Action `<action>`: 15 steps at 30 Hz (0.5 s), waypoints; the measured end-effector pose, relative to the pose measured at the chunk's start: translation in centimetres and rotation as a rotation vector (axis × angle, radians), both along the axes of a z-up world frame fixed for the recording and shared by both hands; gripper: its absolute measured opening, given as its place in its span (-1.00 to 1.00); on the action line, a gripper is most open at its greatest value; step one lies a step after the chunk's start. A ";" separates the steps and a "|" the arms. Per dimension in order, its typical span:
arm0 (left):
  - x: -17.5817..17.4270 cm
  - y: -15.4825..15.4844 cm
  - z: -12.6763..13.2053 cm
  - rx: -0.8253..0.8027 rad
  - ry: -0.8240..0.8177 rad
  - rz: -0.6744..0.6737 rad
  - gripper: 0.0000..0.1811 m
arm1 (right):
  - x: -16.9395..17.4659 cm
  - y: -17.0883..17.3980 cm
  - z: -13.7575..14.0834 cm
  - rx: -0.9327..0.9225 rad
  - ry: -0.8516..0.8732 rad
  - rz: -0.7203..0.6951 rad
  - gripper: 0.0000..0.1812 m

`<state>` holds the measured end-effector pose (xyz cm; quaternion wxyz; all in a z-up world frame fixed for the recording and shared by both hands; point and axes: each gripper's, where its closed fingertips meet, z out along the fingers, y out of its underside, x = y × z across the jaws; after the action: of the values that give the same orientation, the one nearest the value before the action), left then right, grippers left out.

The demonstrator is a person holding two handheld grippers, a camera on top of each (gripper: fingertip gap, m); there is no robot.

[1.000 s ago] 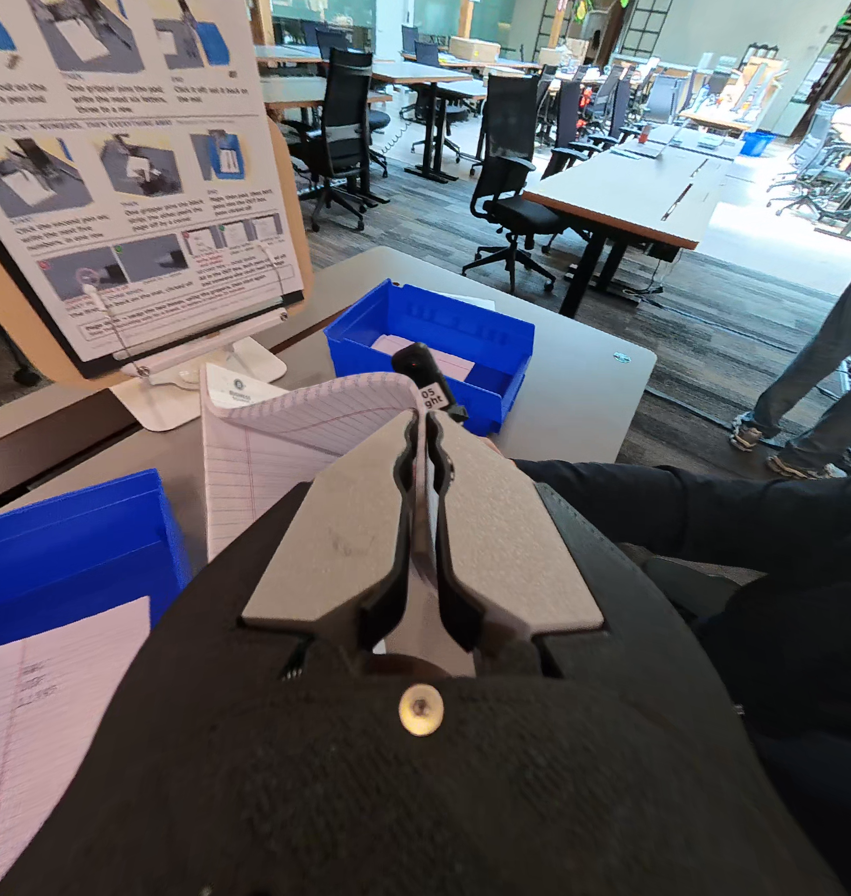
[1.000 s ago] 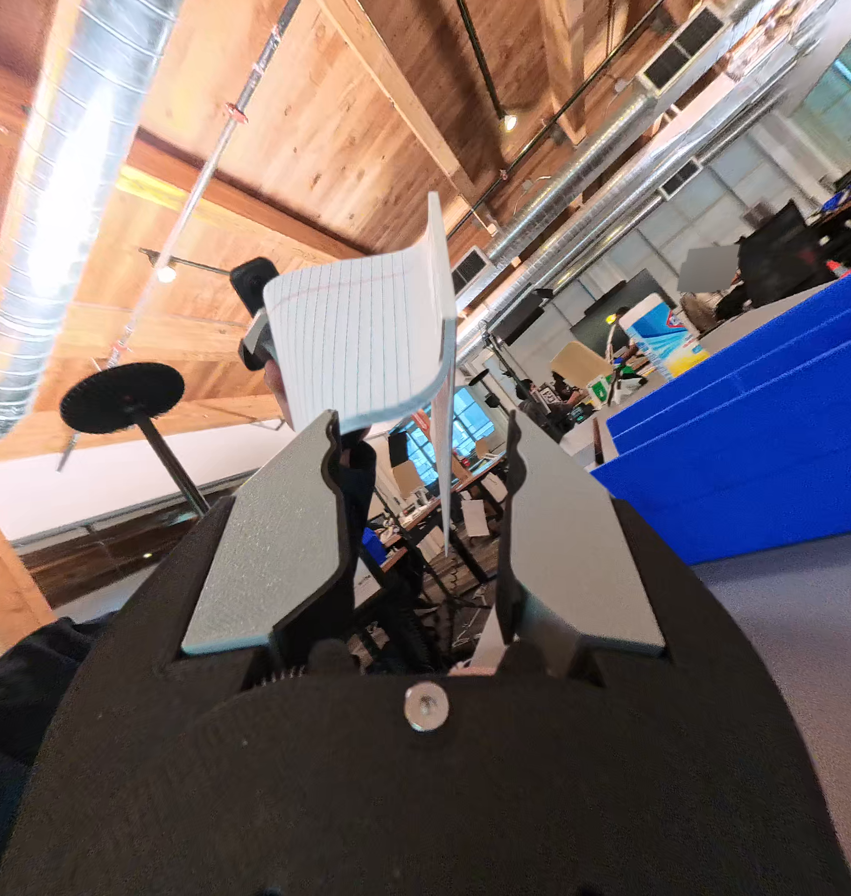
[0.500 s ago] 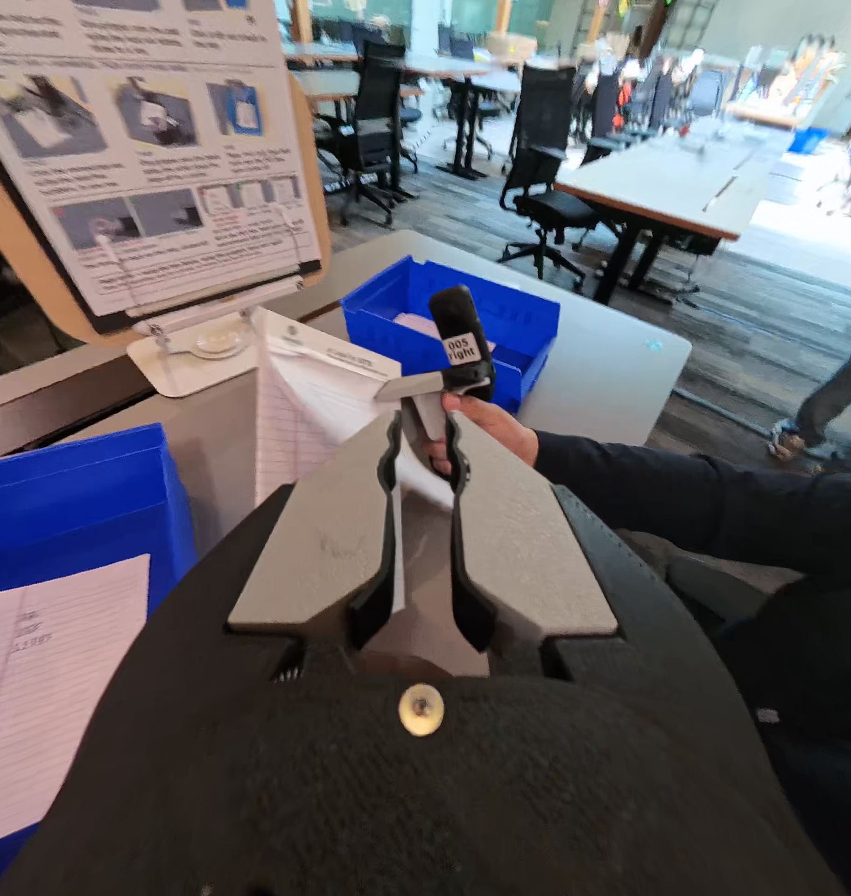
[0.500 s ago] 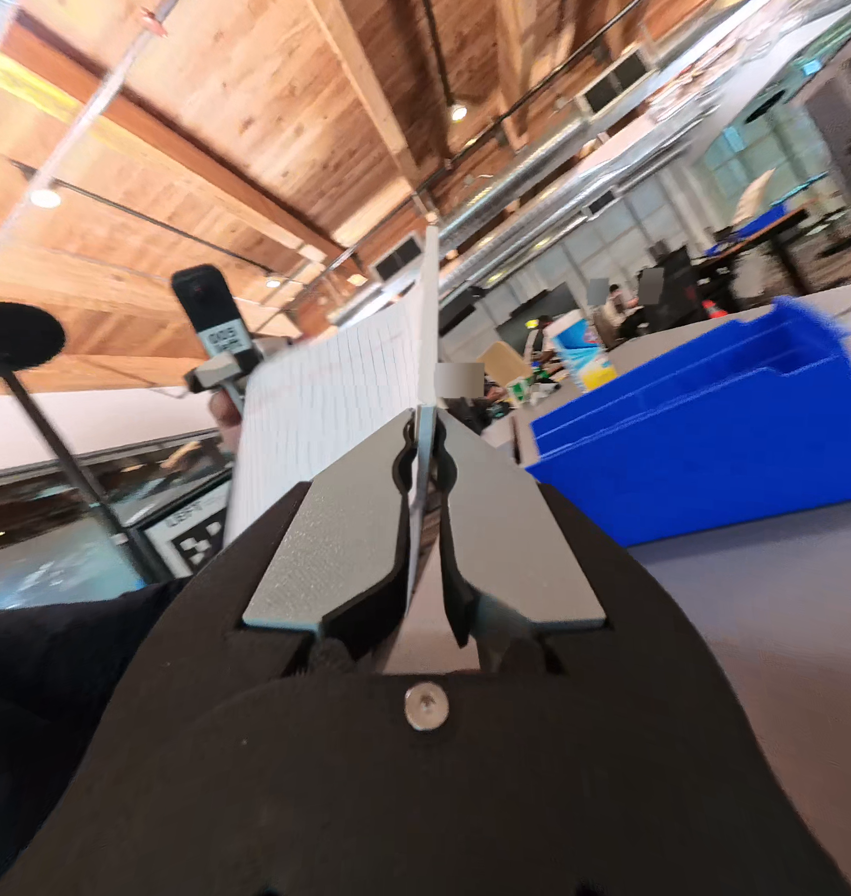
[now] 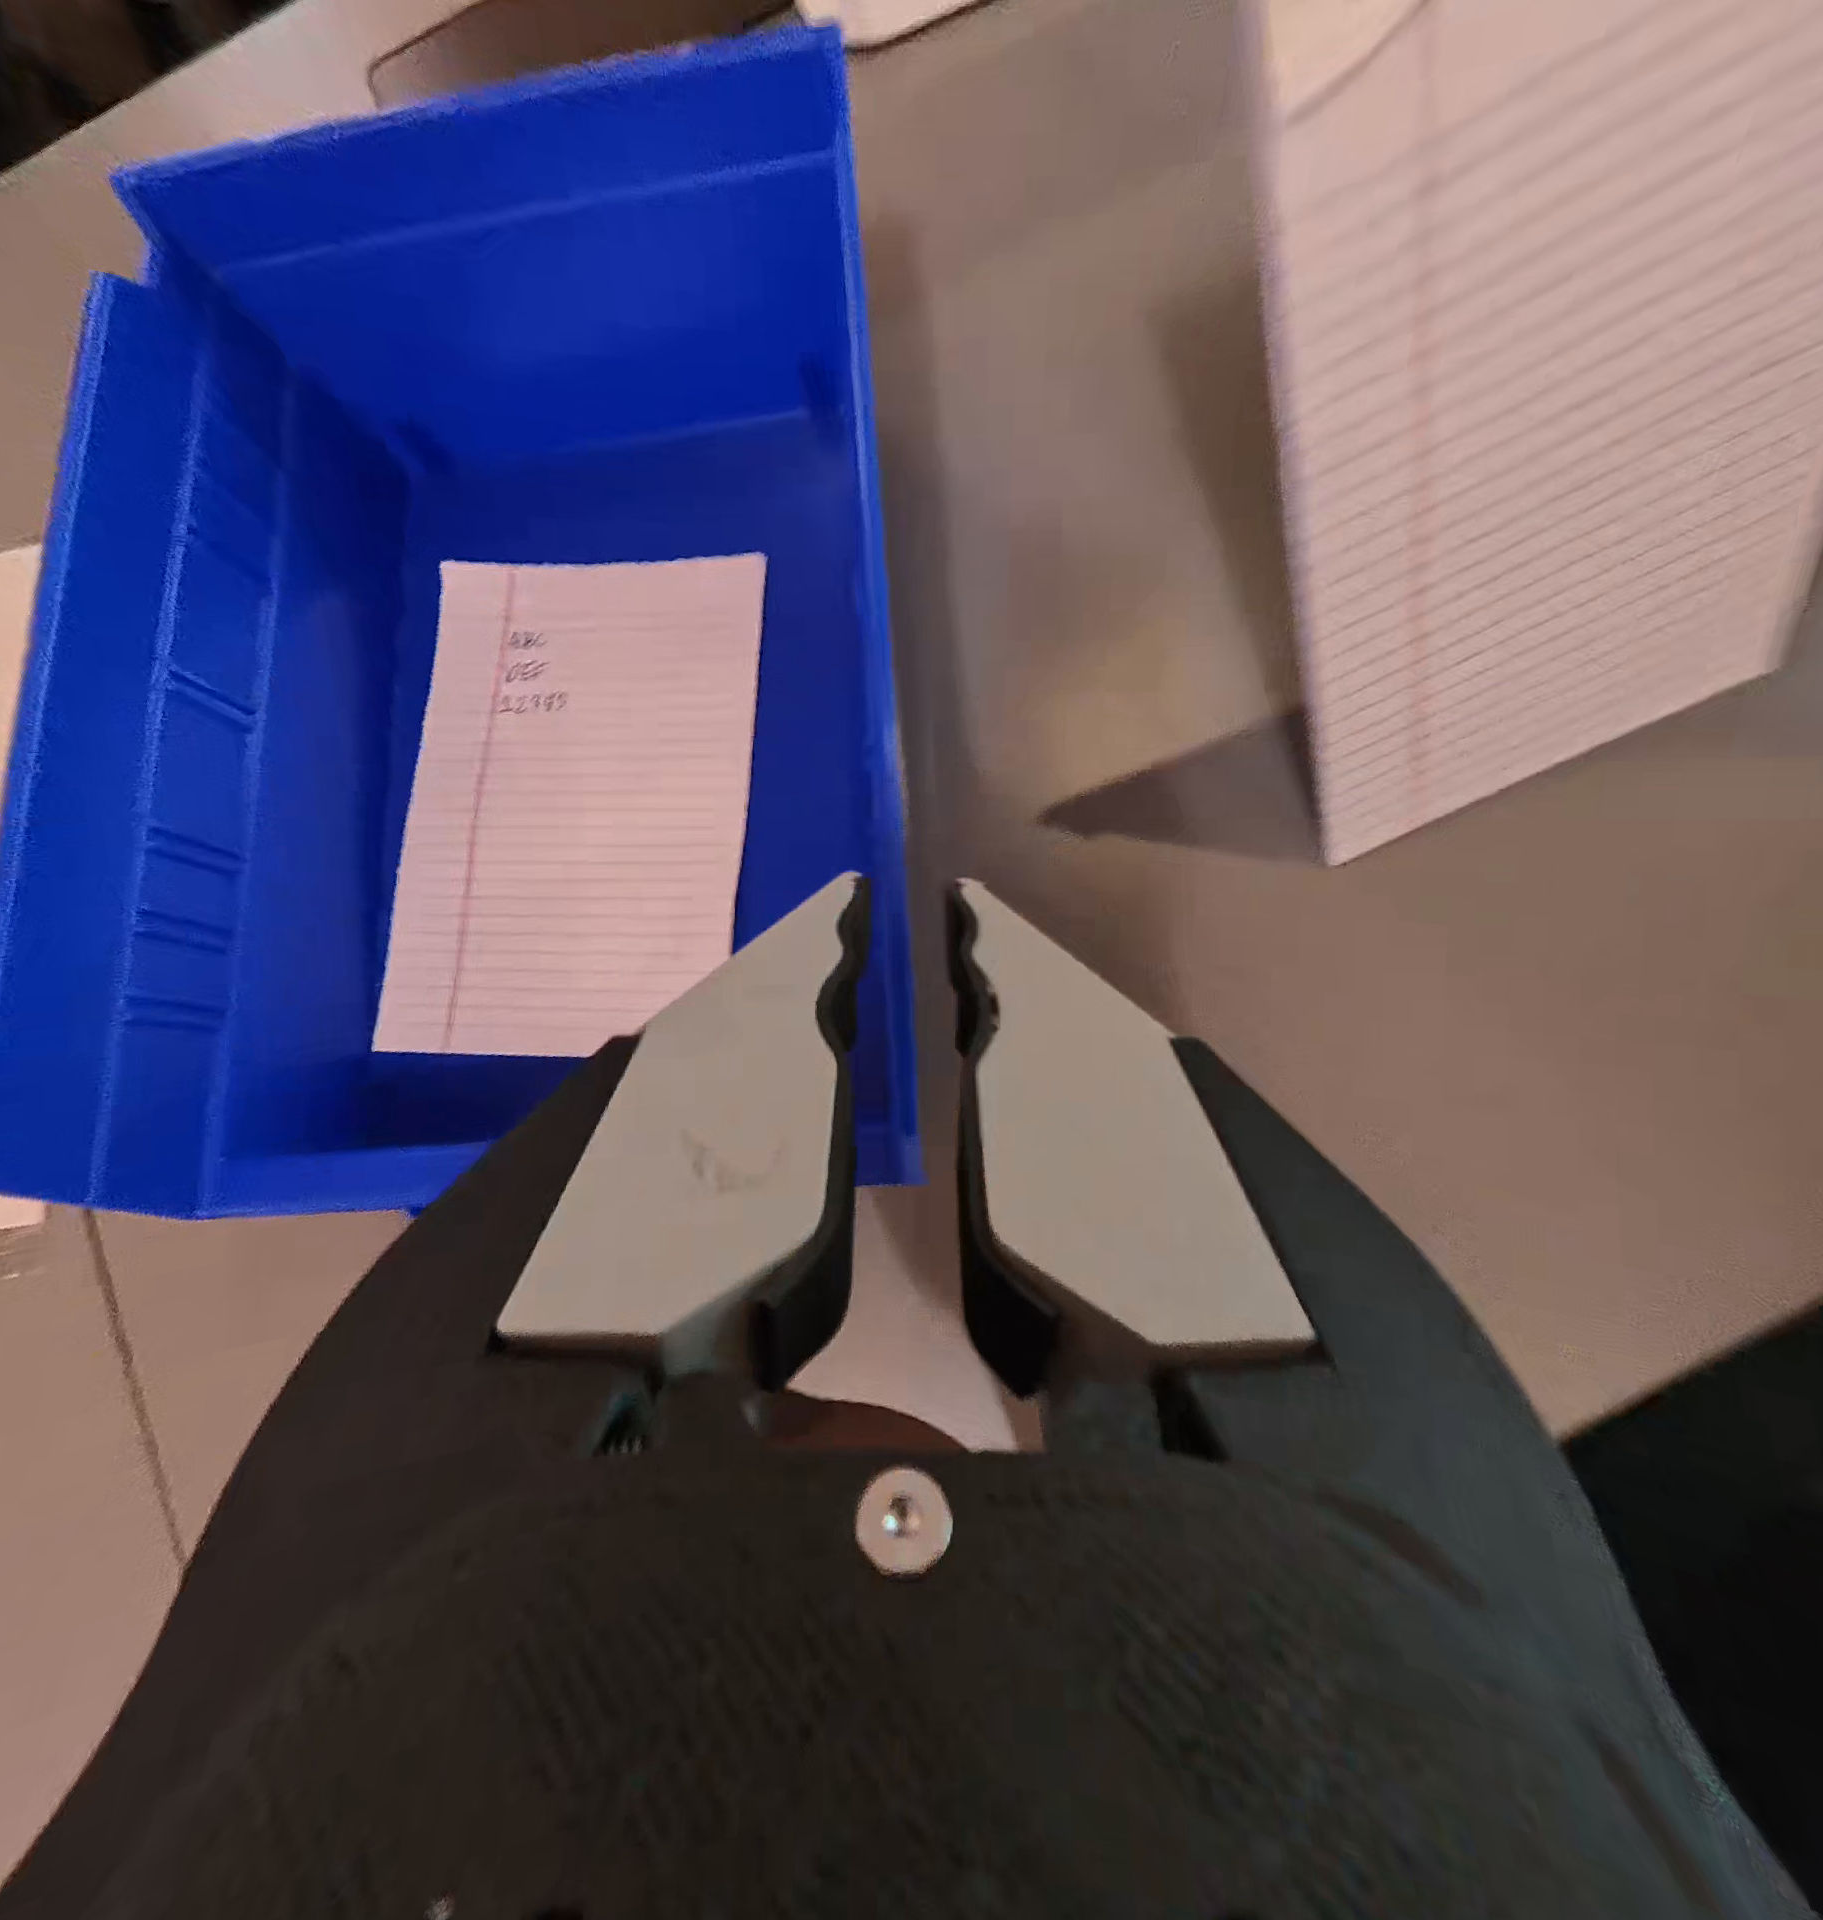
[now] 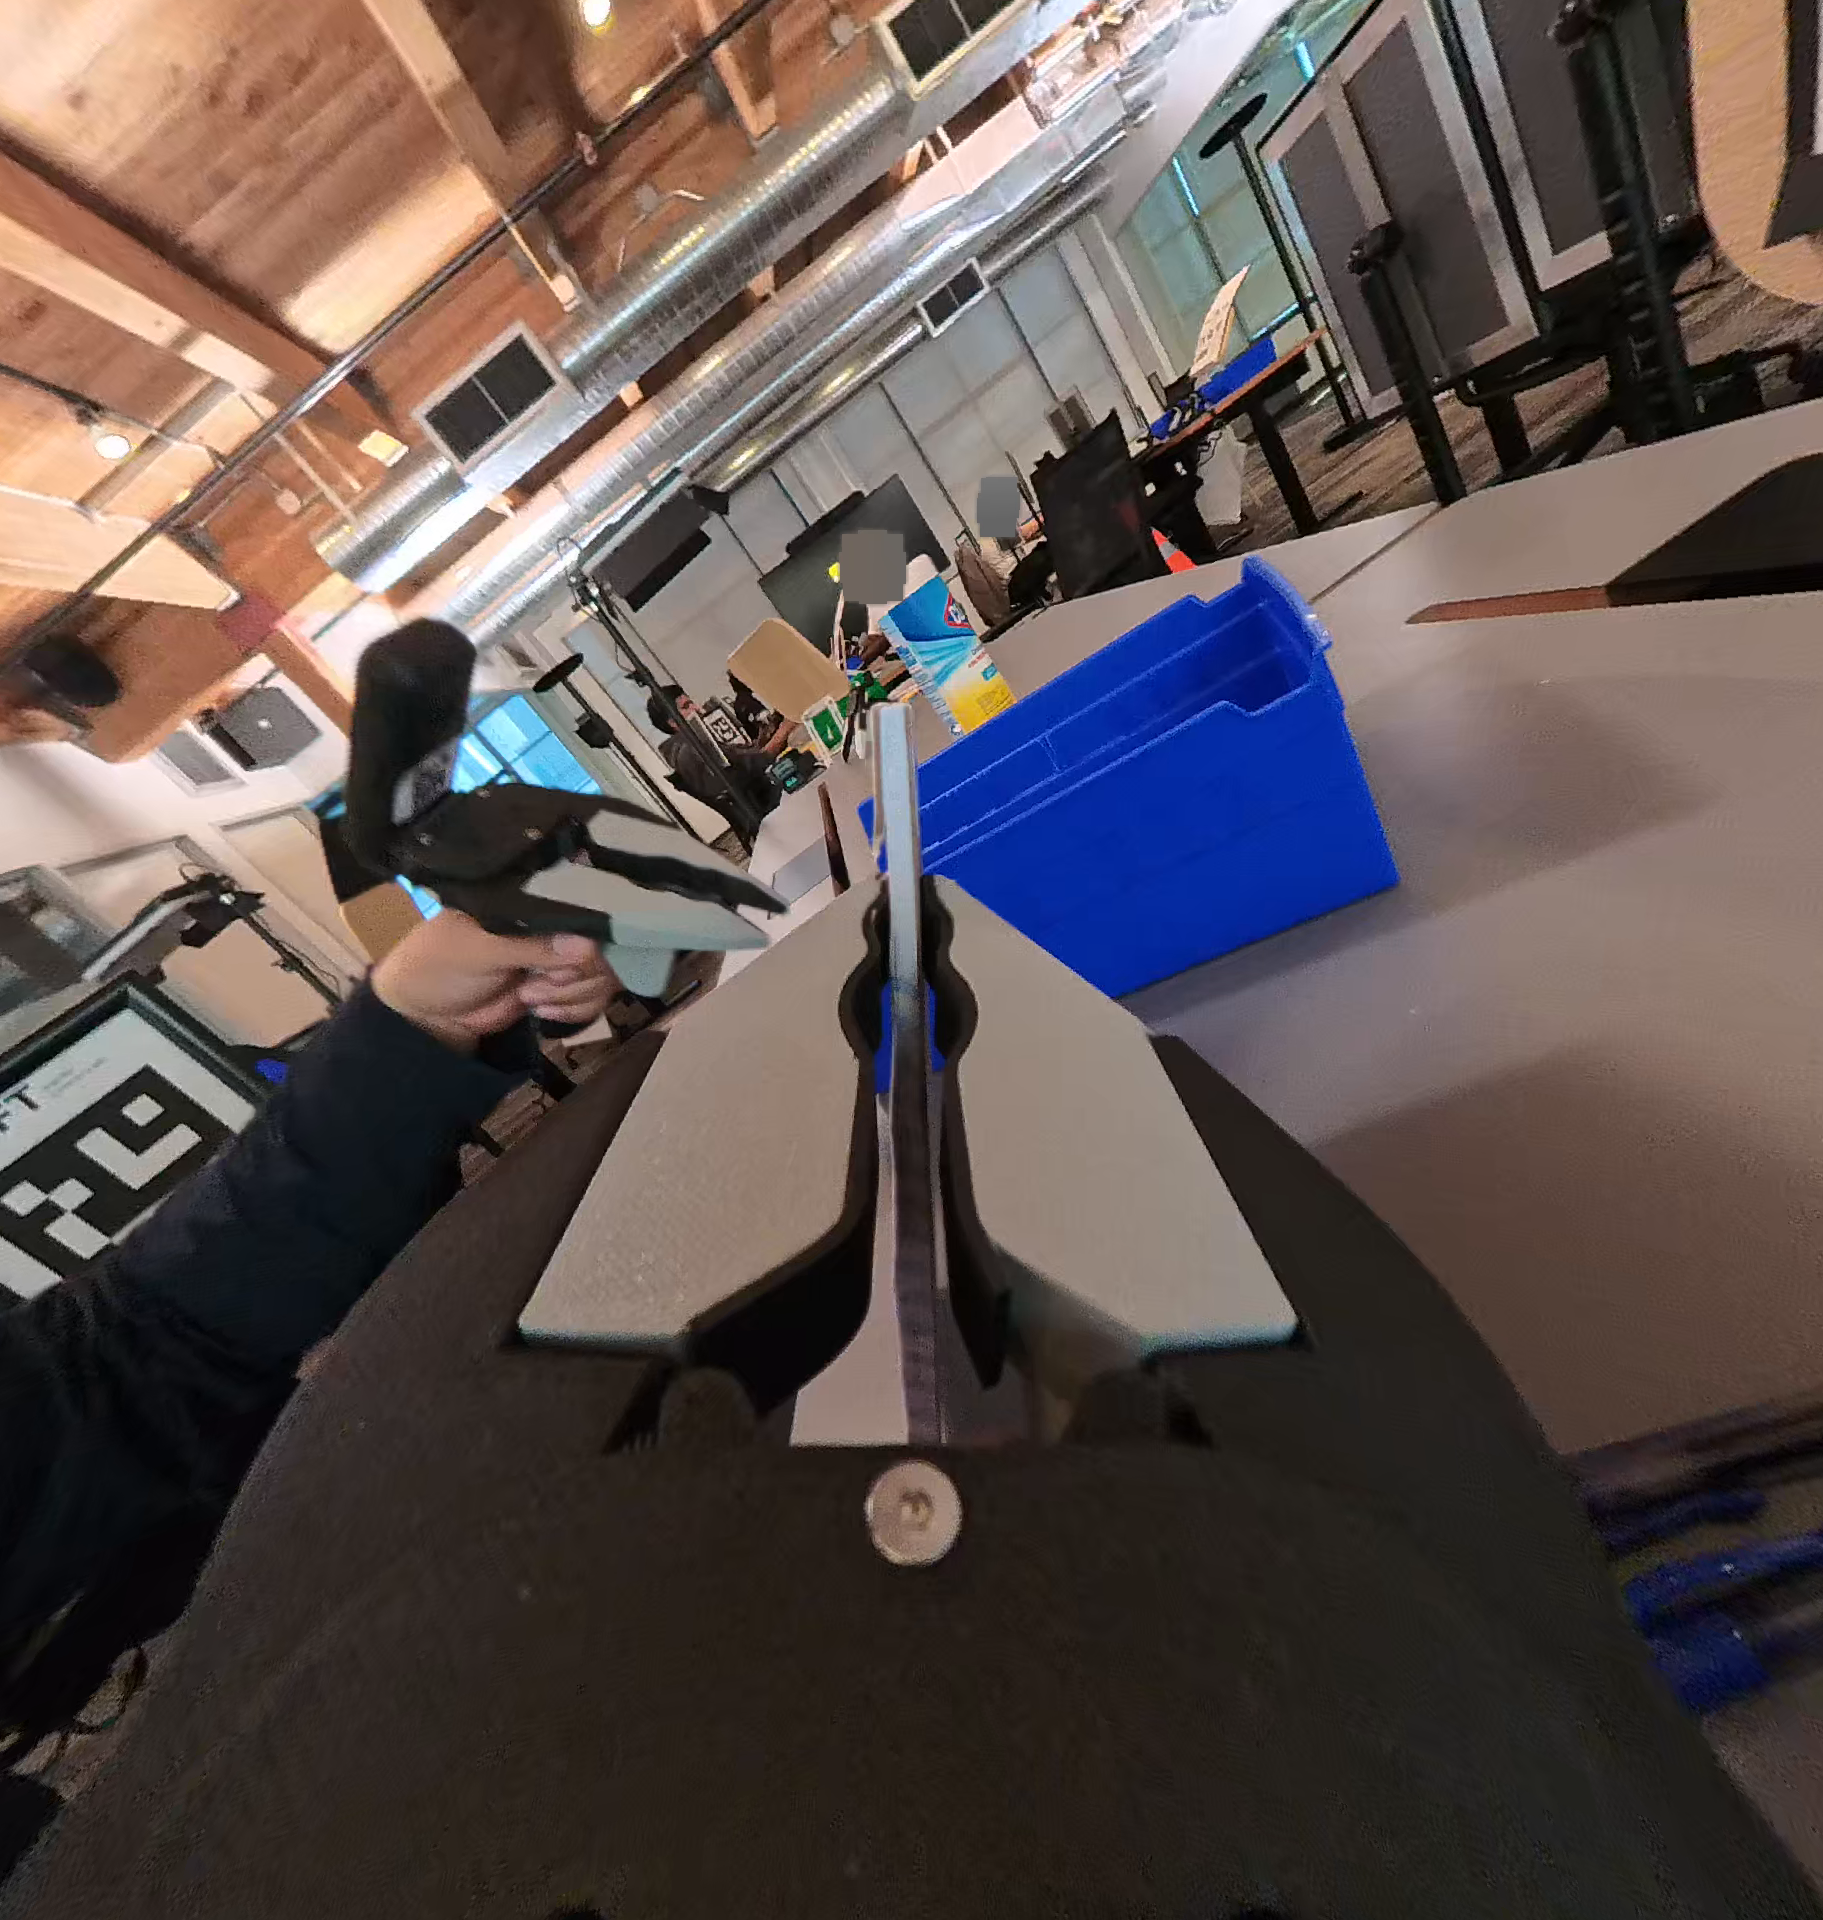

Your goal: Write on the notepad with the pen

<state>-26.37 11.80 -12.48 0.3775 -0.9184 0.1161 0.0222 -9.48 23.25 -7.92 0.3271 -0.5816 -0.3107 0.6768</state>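
Grey table (image 5: 1302,1039): left tool (image 5: 902,909) narrowly parted, empty over blue bin (image 5: 491,312); right tool (image 6: 899,914) pinching lined sheet (image 6: 894,790) edge-on.

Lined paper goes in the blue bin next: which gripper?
Probably right: the right gripper is shut on the lined paper; the left gripper hangs open and empty by the blue bin.

Handwriting marks the lined sheet (image 5: 574,800) in the blue bin (image 5: 159,727); a marker board (image 6: 76,1153) bears print
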 end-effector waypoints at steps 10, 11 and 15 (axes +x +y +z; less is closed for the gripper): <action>-1.6 1.8 -3.0 -0.003 -0.015 0.157 -0.97 | -0.3 1.8 -2.4 -0.039 -0.103 -0.084 -0.99; -2.0 2.3 -3.0 0.033 -0.008 0.198 -0.97 | -0.6 1.9 -2.7 -0.025 -0.123 -0.098 -0.99; -1.1 3.8 -2.8 0.114 -0.247 0.296 -0.94 | -1.6 2.3 -5.2 0.067 -0.275 -0.164 -0.95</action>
<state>-27.50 15.62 -15.32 0.4329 -0.8983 -0.0689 -0.0286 -11.12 25.56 -13.10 0.3548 -0.6813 -0.3263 0.5509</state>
